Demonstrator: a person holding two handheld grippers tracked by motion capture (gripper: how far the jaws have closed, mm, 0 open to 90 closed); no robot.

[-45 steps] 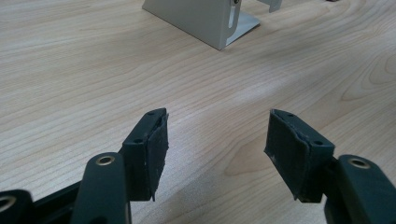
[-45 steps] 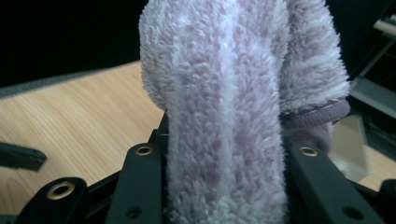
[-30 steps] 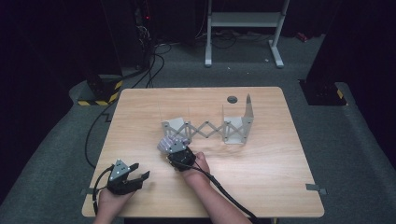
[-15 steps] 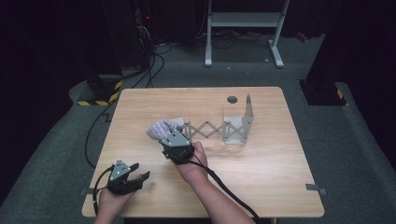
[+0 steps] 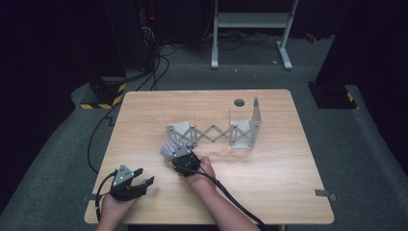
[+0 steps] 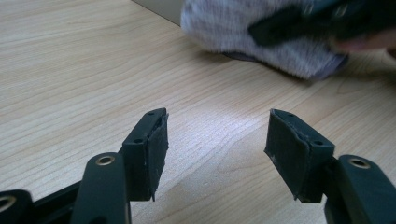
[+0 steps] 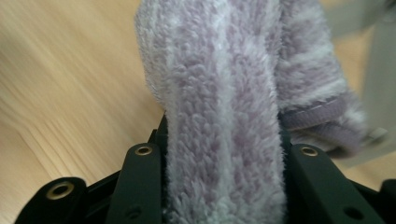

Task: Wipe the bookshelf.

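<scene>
Thing: a fluffy lilac-and-white striped cloth (image 7: 224,116), perhaps a sock or small towel; I cannot tell which.
Weight: I judge it very light, with no load on the hand.
Stiffness: soft and limp; the free part probably sags and swings when it is carried.
Surface: thick pile, not slippery, so the pads should keep it without much force.
Fragility: not fragile; a hard squeeze only flattens the pile.
Where to hold: a folded or bunched part, as now, gives enough thickness; a single thin edge could slip out.
Place of cloth: near the middle of the worktop (image 5: 288,159), a little toward its left and front edges, just in front of the left end of the grey folding rack (image 5: 214,132); whether it touches the rack I cannot tell.
Right gripper (image 5: 180,156): fingers partly closed on a thick band of the cloth, which fills the gap between the two pads.
Right hand pose: the forearm comes from the front edge, and the gripper points away toward the rack, low over the wood.
Left gripper (image 5: 144,177): fingers wide apart with nothing between them, only bare wood.
Left hand pose: it rests near the front-left corner, well apart from the cloth, and points toward it.
Risk: the loose end may catch on the rack.
</scene>
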